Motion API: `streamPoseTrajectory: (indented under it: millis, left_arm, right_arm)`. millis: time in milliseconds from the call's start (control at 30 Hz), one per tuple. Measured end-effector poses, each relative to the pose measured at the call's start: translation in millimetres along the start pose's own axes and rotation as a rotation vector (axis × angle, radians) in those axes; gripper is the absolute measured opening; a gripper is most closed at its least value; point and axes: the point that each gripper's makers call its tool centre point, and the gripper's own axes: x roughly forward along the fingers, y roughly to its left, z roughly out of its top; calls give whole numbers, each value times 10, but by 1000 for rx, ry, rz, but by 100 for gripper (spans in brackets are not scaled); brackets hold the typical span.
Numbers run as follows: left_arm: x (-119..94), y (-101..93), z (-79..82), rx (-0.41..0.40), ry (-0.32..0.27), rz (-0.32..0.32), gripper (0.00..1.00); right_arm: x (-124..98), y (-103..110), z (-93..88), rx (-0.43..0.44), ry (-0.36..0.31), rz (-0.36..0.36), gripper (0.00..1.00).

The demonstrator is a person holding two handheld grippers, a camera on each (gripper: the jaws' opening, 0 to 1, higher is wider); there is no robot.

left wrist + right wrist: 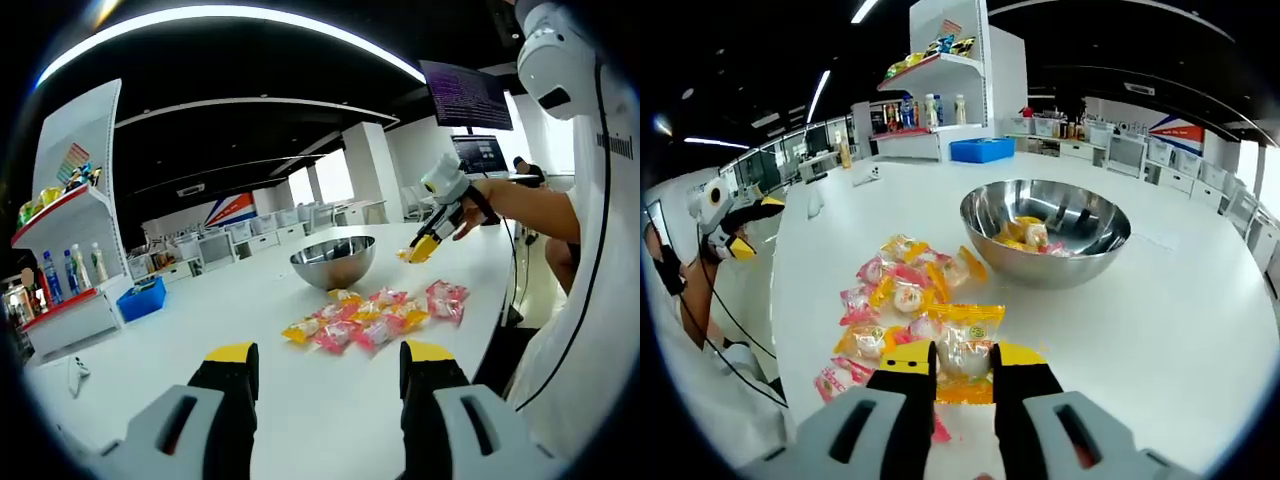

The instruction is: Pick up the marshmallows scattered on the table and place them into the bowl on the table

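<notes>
Your right tool [962,372] is clamped on a yellow-wrapped marshmallow [965,350], held above the white counter [1200,300] near the pile of marshmallows [902,290]. The steel bowl [1045,232] sits beyond the pile and already contains a few packets. Your left tool [330,362] stands with its jaws apart and nothing between them, low over the counter, short of the scattered packets. A shelf with bottles [70,270] stands at the far edge.

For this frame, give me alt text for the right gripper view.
The right gripper holds a yellow-wrapped marshmallow between its jaws, above a pile of pink and yellow packets on the white table. Beyond sits a steel bowl with a few packets inside.
</notes>
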Motion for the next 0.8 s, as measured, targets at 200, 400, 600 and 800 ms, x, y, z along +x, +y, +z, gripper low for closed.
streamPoseTrajectory:
  millis: [200,400,600,800]
  left_arm:
    - [12,-21,-2,5,5,-6,57]
    - [8,-10,6,7,9,-4,57]
    - [3,-9,24,12,10,-2,57]
    - [9,-21,15,13,14,-5,57]
  right_arm:
    - [-100,0,306,-24,-82,-12,22]
    - [-127,21,562,-76,-127,-12,22]
    - [-130,-62,805,-115,-161,-13,22]
    - [-134,-192,1078,-148,-191,-27,22]
